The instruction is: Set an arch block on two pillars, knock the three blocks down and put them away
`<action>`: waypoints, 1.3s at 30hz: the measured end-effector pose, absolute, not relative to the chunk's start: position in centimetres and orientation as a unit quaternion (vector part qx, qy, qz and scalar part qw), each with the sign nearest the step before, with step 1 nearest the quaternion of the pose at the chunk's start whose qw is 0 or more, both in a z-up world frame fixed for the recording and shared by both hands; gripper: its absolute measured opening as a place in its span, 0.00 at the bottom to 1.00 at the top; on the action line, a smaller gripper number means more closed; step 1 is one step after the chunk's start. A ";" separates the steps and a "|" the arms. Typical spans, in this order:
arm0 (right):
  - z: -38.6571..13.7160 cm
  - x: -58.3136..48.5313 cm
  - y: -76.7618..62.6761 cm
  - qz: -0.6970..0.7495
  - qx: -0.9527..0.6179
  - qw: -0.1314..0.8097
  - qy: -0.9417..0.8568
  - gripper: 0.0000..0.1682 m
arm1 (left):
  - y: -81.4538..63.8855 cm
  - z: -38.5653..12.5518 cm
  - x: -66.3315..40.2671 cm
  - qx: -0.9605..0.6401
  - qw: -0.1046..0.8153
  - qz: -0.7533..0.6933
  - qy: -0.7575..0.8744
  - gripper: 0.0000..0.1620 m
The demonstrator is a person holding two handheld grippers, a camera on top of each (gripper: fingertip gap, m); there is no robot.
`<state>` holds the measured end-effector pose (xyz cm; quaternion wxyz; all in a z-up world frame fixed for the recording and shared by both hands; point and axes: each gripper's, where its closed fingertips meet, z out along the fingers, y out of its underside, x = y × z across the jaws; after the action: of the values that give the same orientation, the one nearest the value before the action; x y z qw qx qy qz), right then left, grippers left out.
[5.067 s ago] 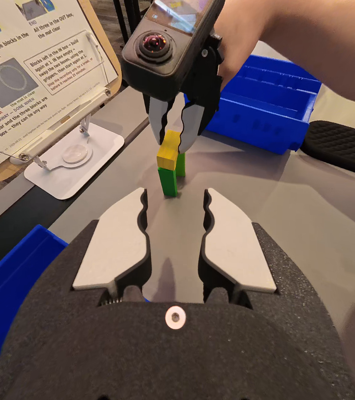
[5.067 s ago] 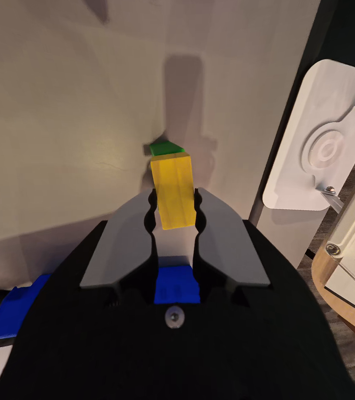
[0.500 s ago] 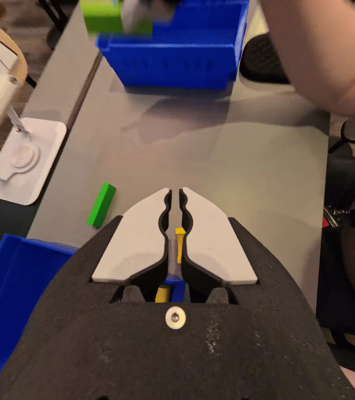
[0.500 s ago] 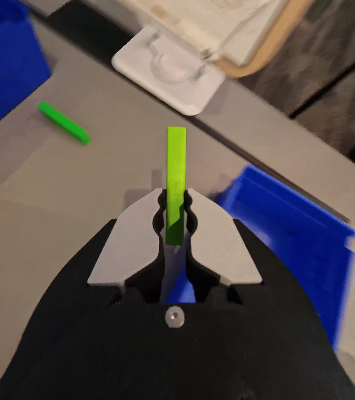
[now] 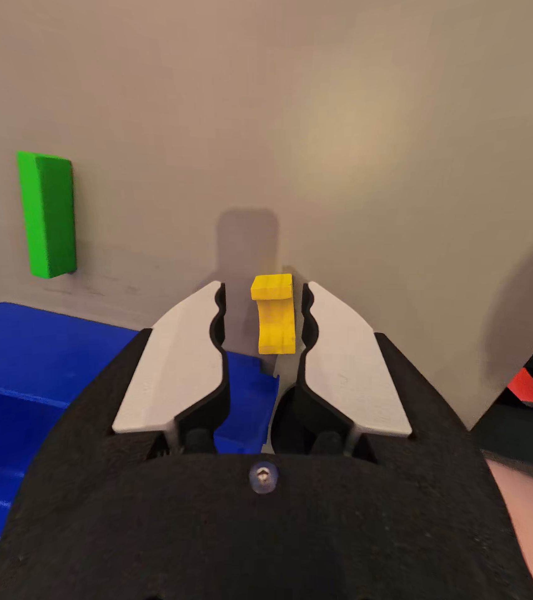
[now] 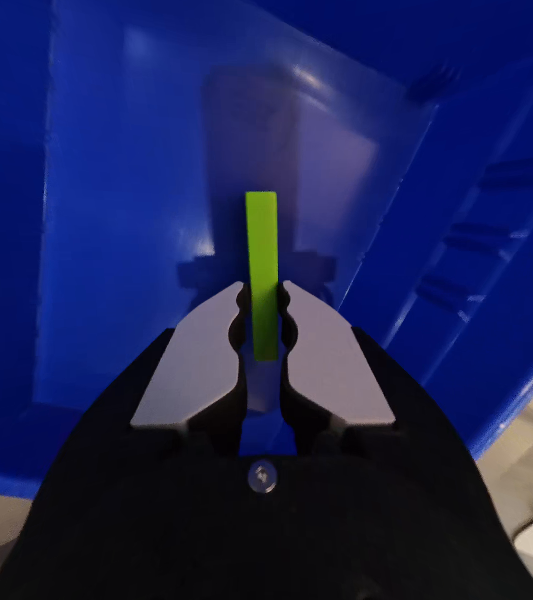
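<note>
Left wrist view, left to right: blue bin (image 5: 15,373) at lower left, cut off by the frame edge and partly hidden behind the black gripper body; interior hard to make out. Green pillar block (image 5: 47,214) lying on the grey mat (image 5: 356,130) just beyond the bin, well apart from the fingers. Left gripper (image 5: 262,302) released, jaws spread; yellow arch block (image 5: 275,315) seen in the gap, closer to the right finger, contact not discernible, whether resting on the mat unclear. Red-and-black item (image 5: 531,393) at the right edge, cropped and unidentifiable. Right wrist view: right gripper (image 6: 262,302) clenched on a second green pillar block (image 6: 262,276), held on edge and projecting forward inside another blue bin (image 6: 96,162); bin floor blurred, ribbed wall at right, pale surface beyond the rim indistinct.
</note>
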<state>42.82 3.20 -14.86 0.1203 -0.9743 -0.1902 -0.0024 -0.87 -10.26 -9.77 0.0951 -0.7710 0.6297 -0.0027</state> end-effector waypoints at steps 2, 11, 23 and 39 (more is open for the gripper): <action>-13.9 42.0 4.2 0.009 -0.967 0.160 -0.198 0.17 | -10.3 -10.9 -1.1 -0.774 0.073 0.019 0.629 0.32; -7.6 42.5 6.3 -0.093 -0.935 0.285 -0.188 0.32 | -9.9 -14.3 -3.0 -0.793 -0.002 0.087 0.603 0.35; -5.7 42.0 5.8 -0.085 -0.925 0.310 -0.203 0.32 | -9.6 -15.9 -4.9 -0.796 -0.051 0.163 0.580 0.25; -3.4 40.9 6.3 -0.142 -0.905 0.342 -0.209 0.31 | -6.9 -11.6 -2.3 -0.793 0.092 0.149 0.584 0.23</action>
<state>40.92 6.30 -3.43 0.3425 -0.9049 -0.2089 -0.1421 -2.31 -6.91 -11.57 0.0920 -0.7929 0.5836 0.1492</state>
